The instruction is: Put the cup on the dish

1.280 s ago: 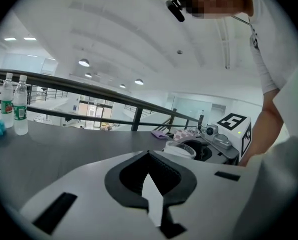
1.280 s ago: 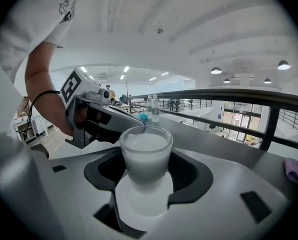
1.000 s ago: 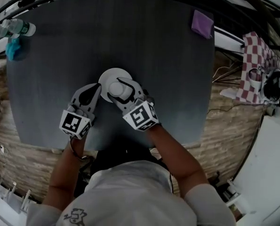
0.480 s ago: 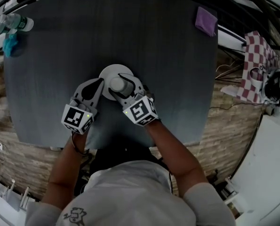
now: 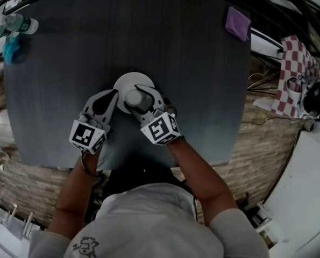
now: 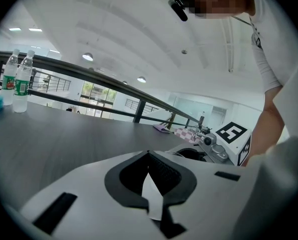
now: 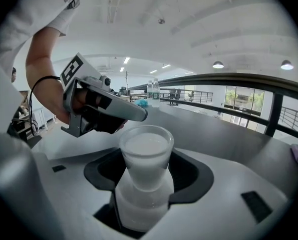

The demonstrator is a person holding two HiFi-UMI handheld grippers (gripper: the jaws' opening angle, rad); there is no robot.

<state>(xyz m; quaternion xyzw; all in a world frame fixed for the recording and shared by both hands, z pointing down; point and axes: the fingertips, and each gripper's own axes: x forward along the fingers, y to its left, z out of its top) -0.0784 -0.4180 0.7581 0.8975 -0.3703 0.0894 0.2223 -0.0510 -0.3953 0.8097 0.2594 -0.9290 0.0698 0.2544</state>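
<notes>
My right gripper point(image 5: 140, 102) squeezes the frosted white plastic cup point(image 7: 146, 154) and has carried it over the round white dish point(image 5: 122, 83). My left gripper point(image 5: 107, 98) is closed, empty. I think lowering comes next.

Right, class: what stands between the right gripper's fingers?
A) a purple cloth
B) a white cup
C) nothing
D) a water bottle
B: the right gripper view shows the right gripper with its fingers closed on the sides of the white cup.
</notes>
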